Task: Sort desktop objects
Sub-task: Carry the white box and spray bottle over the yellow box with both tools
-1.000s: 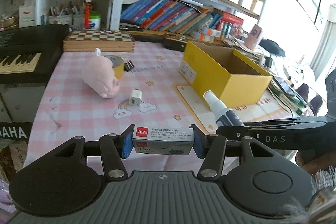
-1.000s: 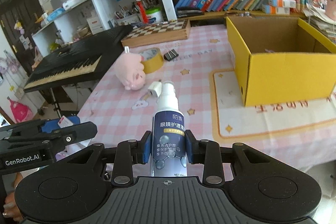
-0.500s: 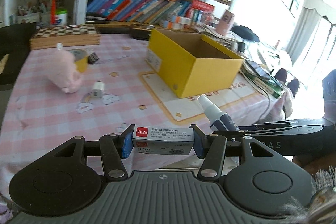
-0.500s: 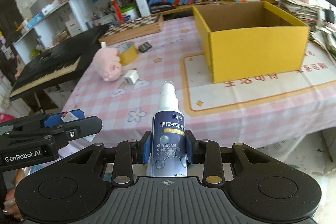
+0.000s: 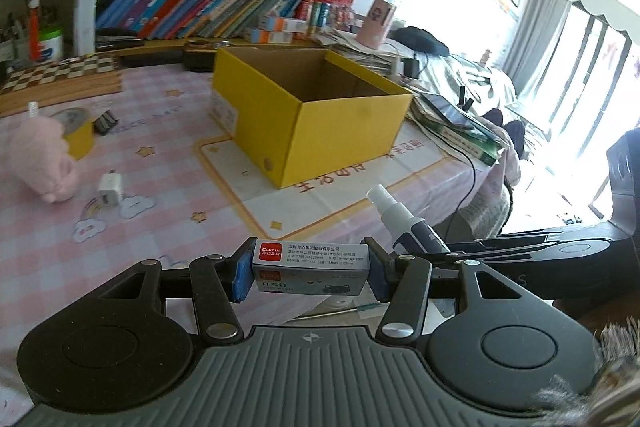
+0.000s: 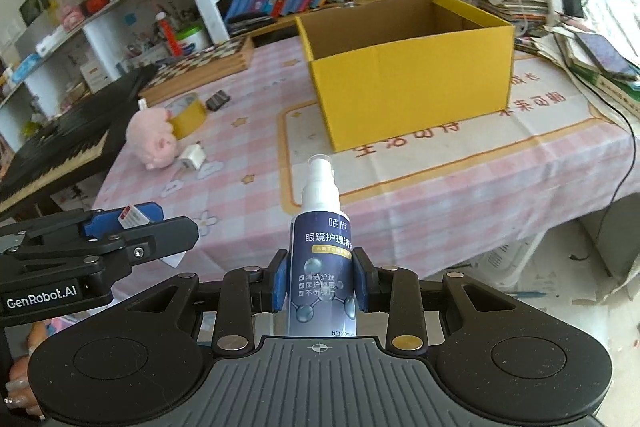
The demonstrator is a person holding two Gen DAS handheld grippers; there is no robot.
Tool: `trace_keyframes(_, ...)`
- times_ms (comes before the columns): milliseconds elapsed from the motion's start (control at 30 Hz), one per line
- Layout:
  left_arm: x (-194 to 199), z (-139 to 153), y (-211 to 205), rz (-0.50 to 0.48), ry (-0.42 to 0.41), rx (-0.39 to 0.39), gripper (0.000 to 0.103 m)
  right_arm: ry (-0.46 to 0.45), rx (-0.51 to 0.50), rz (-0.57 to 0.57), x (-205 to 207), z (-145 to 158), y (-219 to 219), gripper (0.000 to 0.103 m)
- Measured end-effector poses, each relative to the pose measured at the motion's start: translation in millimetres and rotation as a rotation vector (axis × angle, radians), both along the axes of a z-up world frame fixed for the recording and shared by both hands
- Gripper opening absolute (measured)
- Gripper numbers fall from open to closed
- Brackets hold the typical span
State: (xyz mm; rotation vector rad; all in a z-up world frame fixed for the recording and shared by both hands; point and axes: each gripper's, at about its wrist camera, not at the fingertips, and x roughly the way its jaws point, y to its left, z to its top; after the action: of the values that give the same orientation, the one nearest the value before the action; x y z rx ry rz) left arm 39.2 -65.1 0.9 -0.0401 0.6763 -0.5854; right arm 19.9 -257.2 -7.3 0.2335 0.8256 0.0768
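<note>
- We see the left gripper (image 5: pixel 308 273) clamped on a small staple box (image 5: pixel 308 269), pale grey with a red brand patch and printed text, held crosswise between the blue pads (image 5: pixel 243 277).
- The right gripper (image 6: pixel 320 283) grips a spray bottle (image 6: pixel 321 247), dark blue label, white neck and nozzle, standing upright between its pads.
- Both items hang at the near edge of the tabletop (image 6: pixel 420 195), short of the box.
- The yellow cardboard box (image 6: pixel 408 75) sits open on a cream mat (image 6: pixel 460 143); we see only bare brown walls inside, its floor hidden.
- A pink plush toy (image 6: pixel 154 139), a tape roll (image 6: pixel 188 113), a white charger (image 6: pixel 193 157) and a binder clip (image 6: pixel 218 101) lie left of it.
</note>
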Motion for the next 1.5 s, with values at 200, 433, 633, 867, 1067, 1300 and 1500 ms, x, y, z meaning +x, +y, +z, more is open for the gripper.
trace_keyframes(200, 9, 2, -20, -0.022, -0.003, 0.008, 0.052, -0.003, 0.004, -0.017, 6, 2, -18, 0.032)
trace_keyframes(433, 22, 2, -41, -0.026, 0.002, 0.015, 0.052, 0.009, 0.007, -0.008, 22, 3, -38, 0.032)
trace_keyframes(633, 37, 4, -61, -0.032, 0.001, 0.015, 0.052, 0.011, 0.002, 0.002, 36, 4, -55, 0.032)
trace_keyframes(867, 55, 7, -84, -0.043, -0.012, 0.013, 0.052, 0.003, -0.002, -0.002, 54, 6, -76, 0.032)
trace_keyframes(1067, 68, 16, -105, -0.047, -0.036, -0.003, 0.052, -0.025, -0.008, 0.008, 69, 14, -98, 0.032)
trace_keyframes(1300, 92, 34, -129, -0.036, -0.107, -0.024, 0.052, -0.105, -0.014, 0.020, 97, 39, -126, 0.032)
trace_keyframes(1500, 115, 51, -143, 0.005, -0.169, -0.021, 0.052, -0.200, -0.018, 0.065, 129, 66, -142, 0.032)
